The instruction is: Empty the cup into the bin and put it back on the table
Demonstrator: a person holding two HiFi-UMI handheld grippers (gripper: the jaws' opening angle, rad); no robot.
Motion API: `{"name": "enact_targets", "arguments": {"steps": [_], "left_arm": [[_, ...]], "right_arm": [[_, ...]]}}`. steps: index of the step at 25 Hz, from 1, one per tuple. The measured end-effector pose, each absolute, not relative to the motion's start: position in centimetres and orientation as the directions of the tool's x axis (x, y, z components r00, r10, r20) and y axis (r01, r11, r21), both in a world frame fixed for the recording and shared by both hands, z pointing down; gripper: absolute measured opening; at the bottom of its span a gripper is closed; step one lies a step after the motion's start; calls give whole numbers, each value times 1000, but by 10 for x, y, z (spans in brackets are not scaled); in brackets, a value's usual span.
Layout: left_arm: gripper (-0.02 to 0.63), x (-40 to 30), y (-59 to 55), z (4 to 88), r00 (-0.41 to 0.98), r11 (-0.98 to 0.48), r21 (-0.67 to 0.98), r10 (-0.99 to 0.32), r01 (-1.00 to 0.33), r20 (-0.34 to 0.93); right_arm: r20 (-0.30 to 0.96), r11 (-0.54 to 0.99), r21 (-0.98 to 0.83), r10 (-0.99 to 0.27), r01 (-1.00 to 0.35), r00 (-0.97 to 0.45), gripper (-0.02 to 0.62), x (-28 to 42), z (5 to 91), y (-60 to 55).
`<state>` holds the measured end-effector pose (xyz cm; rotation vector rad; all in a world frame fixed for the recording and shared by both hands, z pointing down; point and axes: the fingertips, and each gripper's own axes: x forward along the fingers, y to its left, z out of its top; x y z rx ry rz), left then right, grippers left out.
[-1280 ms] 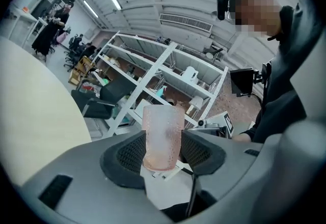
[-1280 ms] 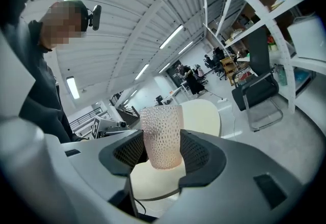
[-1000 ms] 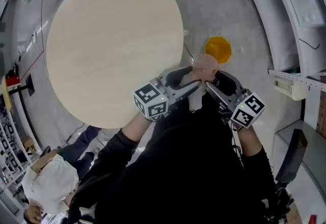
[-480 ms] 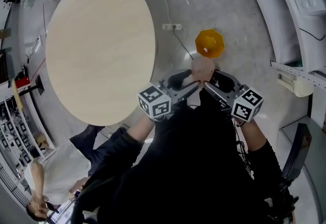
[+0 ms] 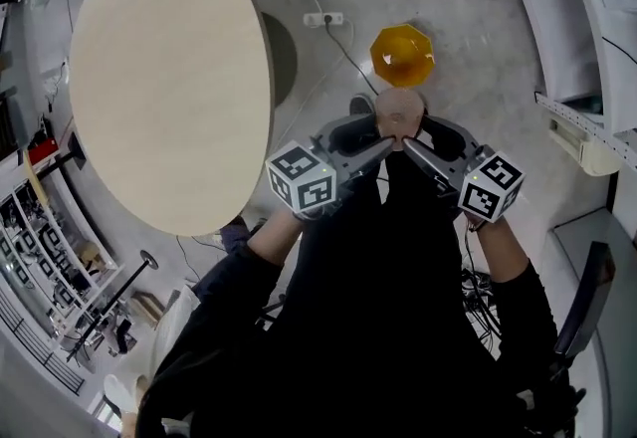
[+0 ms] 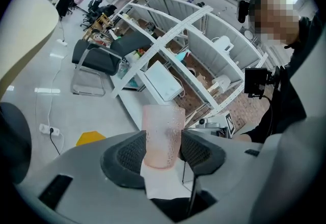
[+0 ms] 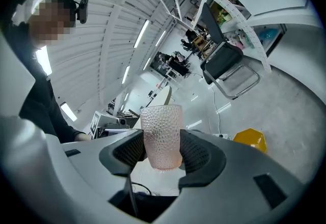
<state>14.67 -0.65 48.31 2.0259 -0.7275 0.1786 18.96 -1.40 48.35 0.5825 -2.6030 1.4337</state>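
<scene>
A: How is the light?
B: Bright and even, from ceiling strip lights [image 7: 145, 32]; the glossy grey floor [image 5: 468, 18] throws glare back.
A: Shadows?
B: 1 soft patch beside the round pale wooden table [image 5: 169, 78].
A: Sharpness?
B: All 3 views bend at the rims; the pink dimpled plastic cup [image 7: 162, 136] is crisp in the right gripper view.

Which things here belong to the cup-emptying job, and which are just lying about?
Job:
- cup, clamped by both the left gripper and the right gripper
- yellow bin, on the floor
- round table

Lying about:
- power strip, on the floor
- black chair
- white shelving
</scene>
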Motion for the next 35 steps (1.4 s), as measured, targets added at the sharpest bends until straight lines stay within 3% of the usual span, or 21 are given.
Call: {"name": "enact_targets", "arguments": {"steps": [14, 35], "left_arm": [[230, 147, -48, 589, 864, -340, 800, -290, -495, 412], [230, 138, -68, 736, 858, -188, 852, -282, -489, 430]], "right_arm": [[348, 345, -823, -322, -452, -880, 230, 190, 589, -52], [416, 218, -853, -267, -475, -869, 230, 181, 736, -71]]}}
